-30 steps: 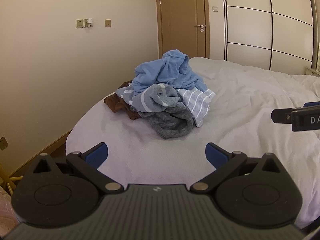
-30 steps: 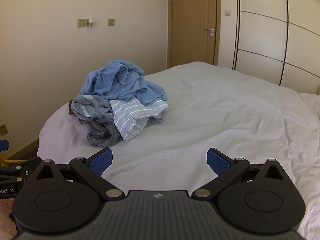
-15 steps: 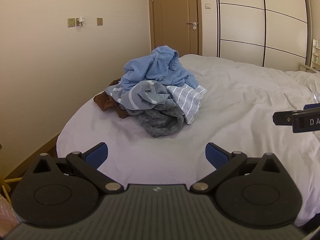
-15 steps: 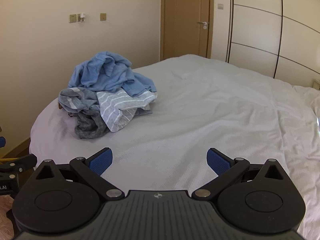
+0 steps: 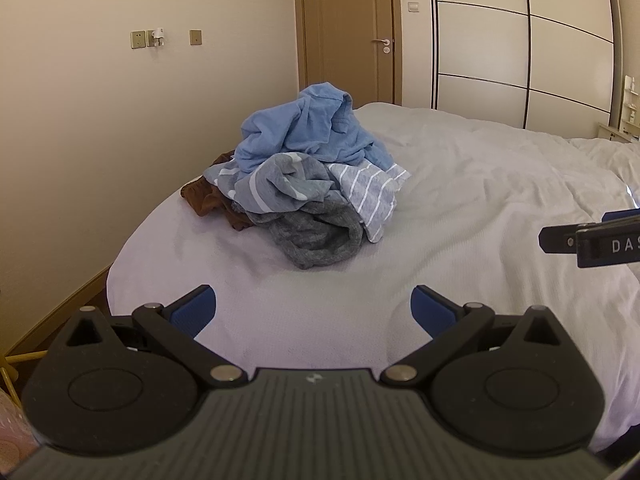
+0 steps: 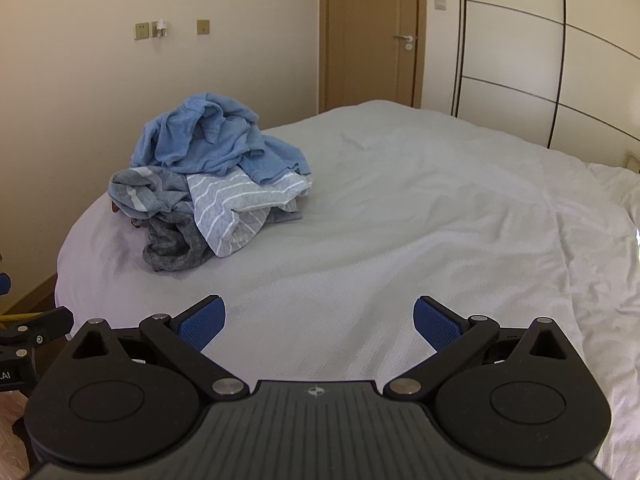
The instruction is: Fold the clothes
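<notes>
A heap of crumpled clothes (image 5: pixel 312 176) lies on the white bed (image 5: pixel 460 208) near its left corner: a light blue garment (image 5: pixel 308 132) on top, grey striped pieces (image 5: pixel 372 192) below, a dark grey one (image 5: pixel 320 236) in front, a brown one (image 5: pixel 204 200) at the left. In the right wrist view the same heap (image 6: pixel 216 184) sits to the left of centre. My left gripper (image 5: pixel 314 306) is open over the bed's near edge, short of the heap, with nothing in it. My right gripper (image 6: pixel 318 318) is open too, empty, over bare sheet to the right of the heap.
A beige wall with sockets (image 5: pixel 138 39) runs along the left. A wooden door (image 5: pixel 348 32) and white wardrobe panels (image 5: pixel 520 48) stand behind the bed. Wrinkled sheet (image 6: pixel 460 208) spreads to the right. Floor and skirting (image 5: pixel 60 312) show past the bed's left edge.
Both views have shifted slightly; the heap sits a little higher and further right in the left wrist view than half a second ago. Both grippers stay open and empty. The clothes have not moved.
</notes>
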Tool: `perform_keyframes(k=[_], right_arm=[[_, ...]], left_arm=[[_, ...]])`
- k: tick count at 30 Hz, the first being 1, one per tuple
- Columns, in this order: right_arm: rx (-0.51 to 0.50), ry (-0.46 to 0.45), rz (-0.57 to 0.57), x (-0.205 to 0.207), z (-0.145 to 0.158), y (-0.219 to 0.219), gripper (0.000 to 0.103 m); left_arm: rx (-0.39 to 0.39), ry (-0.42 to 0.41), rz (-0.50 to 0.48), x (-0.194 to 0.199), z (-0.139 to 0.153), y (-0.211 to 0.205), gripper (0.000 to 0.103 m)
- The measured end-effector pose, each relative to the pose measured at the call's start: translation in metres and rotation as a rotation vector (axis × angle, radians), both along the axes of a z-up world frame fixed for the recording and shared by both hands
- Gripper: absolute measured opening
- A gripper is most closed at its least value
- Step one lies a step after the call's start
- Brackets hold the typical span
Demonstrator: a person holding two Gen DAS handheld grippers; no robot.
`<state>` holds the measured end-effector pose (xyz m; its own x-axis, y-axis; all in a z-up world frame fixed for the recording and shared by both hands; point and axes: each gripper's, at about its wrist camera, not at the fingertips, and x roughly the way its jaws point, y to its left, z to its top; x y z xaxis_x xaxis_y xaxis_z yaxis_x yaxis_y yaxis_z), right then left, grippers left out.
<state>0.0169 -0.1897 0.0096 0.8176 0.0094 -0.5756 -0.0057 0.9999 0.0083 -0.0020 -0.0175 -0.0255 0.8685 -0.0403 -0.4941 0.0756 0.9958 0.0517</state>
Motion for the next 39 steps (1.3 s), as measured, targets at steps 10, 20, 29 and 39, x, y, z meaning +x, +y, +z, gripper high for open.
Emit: perform_keyframes(k=[10, 20, 29, 39], right_arm=[[-0.003, 0.019, -0.030, 0.005, -0.005, -0.005, 0.103], [-0.006, 0.037, -0.034, 0.014, -0.010, -0.002, 0.103], [-0.026, 0.028, -0.007, 0.026, -0.010, 0.014, 0.103], [-0.045, 0.012, 0.001, 0.042, -0.007, 0.024, 0.103]], left_arm=[[-0.004, 0.008, 0.000, 0.002, -0.004, 0.001, 0.102], [-0.004, 0.021, 0.005, 0.003, -0.009, 0.009, 0.102], [-0.007, 0.012, 0.030, 0.006, -0.009, 0.026, 0.102], [-0.030, 0.017, 0.008, 0.017, -0.007, 0.033, 0.102]])
